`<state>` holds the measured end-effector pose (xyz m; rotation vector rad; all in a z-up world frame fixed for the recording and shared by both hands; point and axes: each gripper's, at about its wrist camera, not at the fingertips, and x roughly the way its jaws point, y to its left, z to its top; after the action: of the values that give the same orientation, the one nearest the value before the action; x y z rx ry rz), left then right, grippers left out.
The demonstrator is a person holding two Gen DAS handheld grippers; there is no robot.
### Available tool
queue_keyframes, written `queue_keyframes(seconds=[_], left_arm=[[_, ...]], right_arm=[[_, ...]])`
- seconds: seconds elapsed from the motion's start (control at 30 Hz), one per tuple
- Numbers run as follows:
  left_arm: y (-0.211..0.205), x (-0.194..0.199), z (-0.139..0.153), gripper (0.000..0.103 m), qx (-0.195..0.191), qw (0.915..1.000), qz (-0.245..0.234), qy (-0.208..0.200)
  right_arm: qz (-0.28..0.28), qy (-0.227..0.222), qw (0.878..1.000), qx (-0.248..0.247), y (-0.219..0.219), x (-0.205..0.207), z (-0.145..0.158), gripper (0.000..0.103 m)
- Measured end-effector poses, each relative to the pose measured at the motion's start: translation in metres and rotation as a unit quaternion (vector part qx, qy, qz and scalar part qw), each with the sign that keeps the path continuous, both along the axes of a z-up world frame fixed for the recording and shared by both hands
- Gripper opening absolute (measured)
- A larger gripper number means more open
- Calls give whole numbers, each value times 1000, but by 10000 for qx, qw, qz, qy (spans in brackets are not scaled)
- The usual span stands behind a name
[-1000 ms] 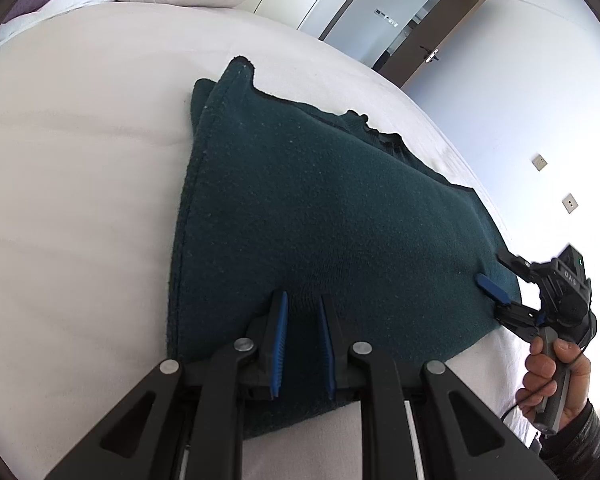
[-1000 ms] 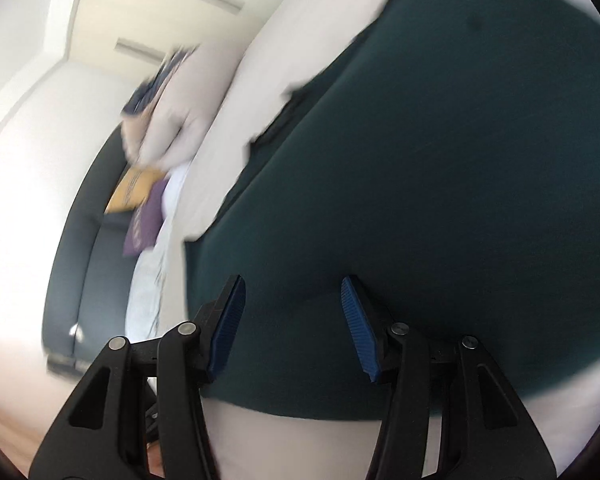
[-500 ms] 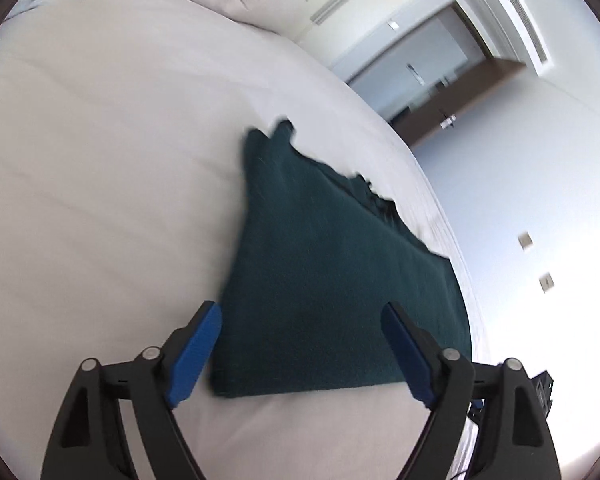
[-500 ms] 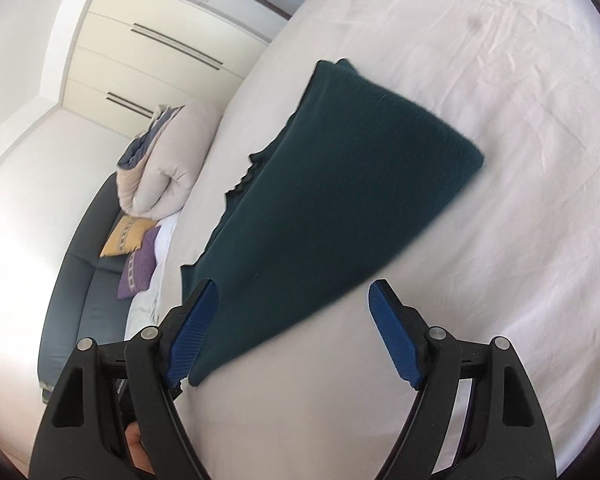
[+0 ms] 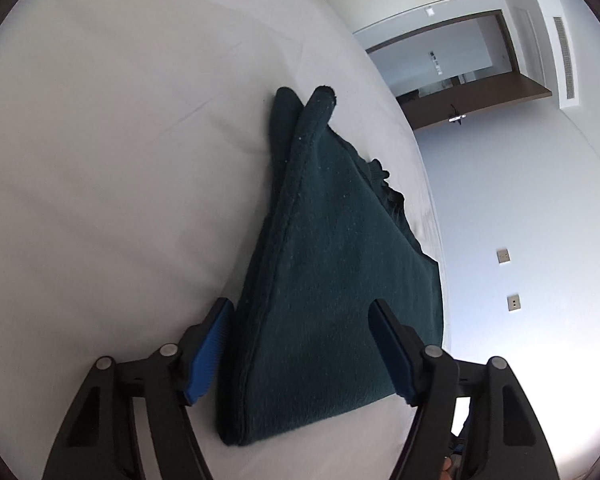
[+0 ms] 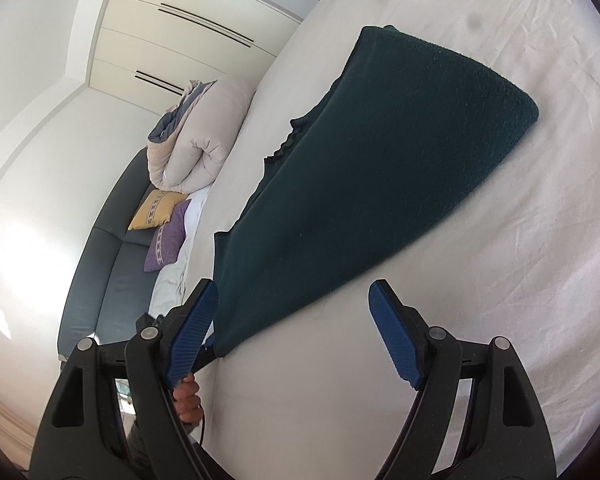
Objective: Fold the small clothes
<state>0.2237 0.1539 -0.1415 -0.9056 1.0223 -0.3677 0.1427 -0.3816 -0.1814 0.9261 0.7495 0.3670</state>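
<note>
A dark green knitted garment (image 5: 332, 264) lies folded flat on the white bed (image 5: 120, 184); it also shows in the right wrist view (image 6: 380, 168). My left gripper (image 5: 304, 350) is open, its blue-padded fingers straddling the garment's near folded edge without holding it. My right gripper (image 6: 296, 330) is open and empty, just off the garment's near corner, above the sheet. The hand holding the left gripper (image 6: 188, 396) shows under my right gripper's left finger.
A rolled beige duvet (image 6: 196, 136) and yellow and purple cushions (image 6: 156, 208) lie at the bed's head by a dark sofa (image 6: 112, 264). A wardrobe (image 6: 204, 32) and an open doorway (image 5: 452, 64) stand beyond. The bed's edge runs along the garment's right side.
My left gripper let go of the garment, opened wide and drew back. My right gripper also opened wider and pulled away from the cloth. The garment now lies folded on the bed.
</note>
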Motion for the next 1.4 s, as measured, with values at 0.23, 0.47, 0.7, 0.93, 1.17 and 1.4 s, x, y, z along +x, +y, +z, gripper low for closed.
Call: queue_keyframes(seconds=[0.23, 0.47, 0.7, 0.93, 1.17, 1.4], left_arm=[[-2, 21, -16, 45, -567, 9973, -145, 443], [-9, 29, -17, 45, -839, 9940, -352, 614], [-8, 26, -14, 13, -718, 9960, -257, 469], [-21, 31, 17, 12, -449, 9985, -246, 177], [-92, 55, 82, 12, 230, 9955, -850, -349], [-211, 79, 99, 12, 543, 9824, -1684, -594]], right_arm=[[256, 13, 9997, 18, 13, 15, 3, 78], [883, 35, 9957, -262, 59, 68, 24, 78], [1324, 232, 9888, -644, 104, 127, 20, 78], [1465, 511, 9873, -351, 101, 174, -15, 77], [1185, 398, 9884, 868, 52, 168, -20, 78], [851, 366, 9795, 1791, -10, 174, -23, 78]])
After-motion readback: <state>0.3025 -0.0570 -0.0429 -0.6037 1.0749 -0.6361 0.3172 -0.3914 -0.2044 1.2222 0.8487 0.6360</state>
